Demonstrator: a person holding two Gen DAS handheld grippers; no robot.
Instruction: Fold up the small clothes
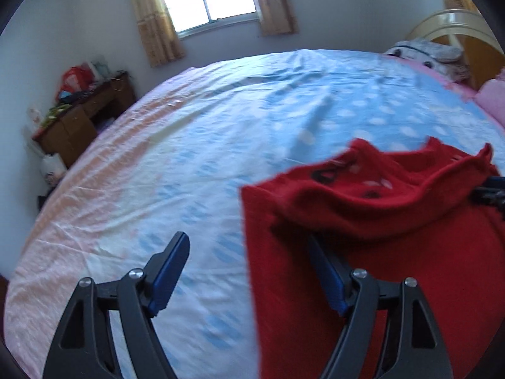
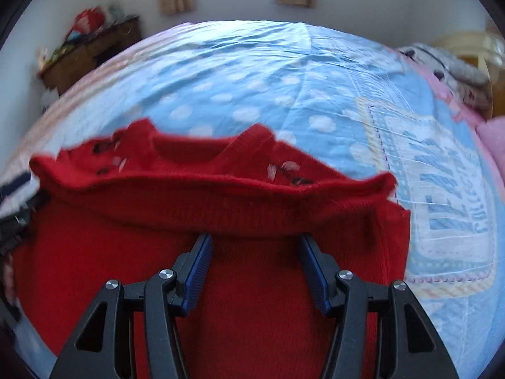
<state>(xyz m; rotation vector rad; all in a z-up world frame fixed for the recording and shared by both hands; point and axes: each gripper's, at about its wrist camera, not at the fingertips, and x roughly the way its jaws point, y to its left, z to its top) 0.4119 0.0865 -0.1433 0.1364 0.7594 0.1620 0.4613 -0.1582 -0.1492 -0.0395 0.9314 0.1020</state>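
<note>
Both grippers' fingers (image 2: 199,271) spread, gripping nothing; red sweater (image 2: 252,208) doubled over, open bedsheet (image 1: 189,145) beyond

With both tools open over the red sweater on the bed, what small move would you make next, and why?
Probably draw both tools back. The red sweater lies with its collar end already folded over the body, and the left tool and right tool stand open, gripping nothing. Clearing away would show whether the fold lies even.

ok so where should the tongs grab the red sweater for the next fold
Probably the red sweater at its folded-over top edge, one corner per side, coming from the near side: that edge stands raised off the bed sheet, so open fingers can pinch both layers.
</note>
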